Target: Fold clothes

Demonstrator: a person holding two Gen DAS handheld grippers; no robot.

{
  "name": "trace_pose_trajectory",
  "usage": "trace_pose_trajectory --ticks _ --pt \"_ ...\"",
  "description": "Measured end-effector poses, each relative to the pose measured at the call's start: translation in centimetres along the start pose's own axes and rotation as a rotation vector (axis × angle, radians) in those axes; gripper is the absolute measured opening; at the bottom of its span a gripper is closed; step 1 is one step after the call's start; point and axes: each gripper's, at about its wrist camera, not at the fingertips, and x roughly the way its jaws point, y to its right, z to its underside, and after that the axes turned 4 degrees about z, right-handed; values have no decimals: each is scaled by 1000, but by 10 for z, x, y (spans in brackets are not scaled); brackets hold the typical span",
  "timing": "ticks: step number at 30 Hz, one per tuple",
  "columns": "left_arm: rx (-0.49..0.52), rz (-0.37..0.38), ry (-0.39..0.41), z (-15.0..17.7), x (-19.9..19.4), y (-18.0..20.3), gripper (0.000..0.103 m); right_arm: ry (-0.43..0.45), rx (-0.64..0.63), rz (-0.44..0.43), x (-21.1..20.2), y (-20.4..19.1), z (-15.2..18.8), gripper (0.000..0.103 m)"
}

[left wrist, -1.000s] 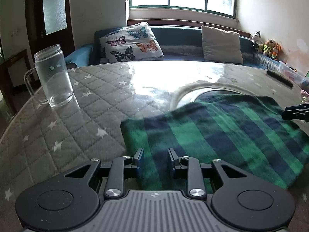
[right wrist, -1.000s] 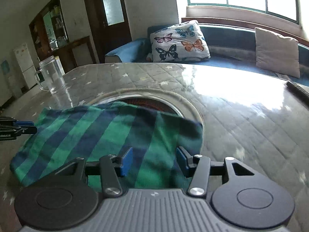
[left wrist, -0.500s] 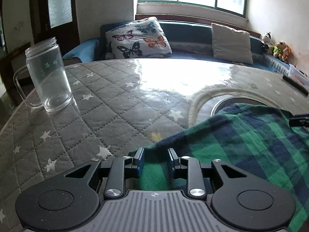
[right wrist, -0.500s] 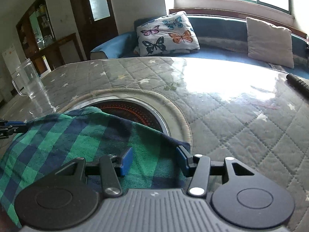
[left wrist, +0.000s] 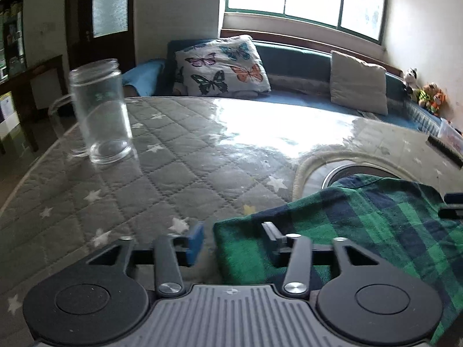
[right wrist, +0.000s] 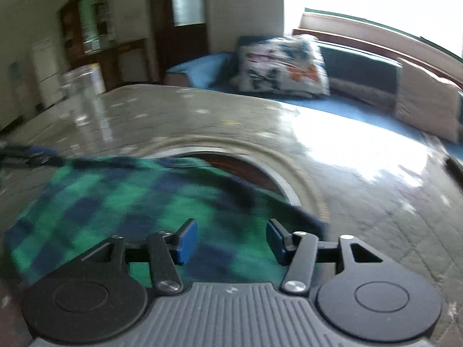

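A green and navy plaid cloth (left wrist: 361, 225) lies folded flat on the quilted grey table cover, partly over a round recess in the table. My left gripper (left wrist: 233, 241) is open, low over the cloth's left corner, which lies between the fingers without being pinched. In the blurred right wrist view, my right gripper (right wrist: 231, 241) is open over the near right part of the cloth (right wrist: 130, 199), nothing clamped. Each gripper's tip shows in the other's view: the right gripper (left wrist: 451, 205) and the left gripper (right wrist: 29, 156).
A clear glass mug (left wrist: 101, 110) stands at the far left of the table. The round recess (left wrist: 341, 173) sits behind the cloth. A black remote (left wrist: 445, 150) lies at the far right. A sofa with a butterfly pillow (left wrist: 222, 66) runs behind the table.
The left jaws have spread wide and let go of the cloth's corner. The cloth slid nearer the front edge. The right gripper is moving, blurring its view.
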Motion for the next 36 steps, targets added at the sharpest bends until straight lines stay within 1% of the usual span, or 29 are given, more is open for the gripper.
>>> trace_pose_trajectory --ticks 6,8,11,13,16,18,20,22,24,26,27,33,36 --pt "-57 -5 3 16 -24 -13 69 5 -171 -177 -16 -77 0 57" --pt "-74 -12 3 22 -30 -17 70 3 -231 -234 -17 -105 2 57" --pt "-127 -1 -5 30 -39 -24 70 -13 -327 -304 -17 -146 8 57" --pt "-152 11 -10 36 -43 -26 70 -12 -396 -325 -16 -169 13 57" --pt "-167 27 -18 43 -49 -24 70 -2 -491 -337 -15 -201 22 53" --pt "-175 44 -16 47 -52 -22 70 2 -529 -335 -13 -218 27 45" --pt "-189 66 -17 51 -54 -21 70 2 -555 -313 -9 -229 31 40" --pt "-207 85 -24 53 -54 -19 70 11 -592 -281 -4 -237 37 32" --pt "-224 103 -33 56 -54 -18 70 14 -586 -267 -4 -238 38 18" --pt "-245 123 -41 58 -54 -17 70 15 -557 -274 -6 -235 36 8" --pt "-259 134 -46 59 -53 -17 70 17 -540 -278 -7 -232 34 6" --pt "-368 230 -62 65 -53 -16 70 37 -355 -357 -29 -206 14 3" --pt "-432 285 -71 68 -52 -17 69 52 -317 -395 -39 -199 8 3"
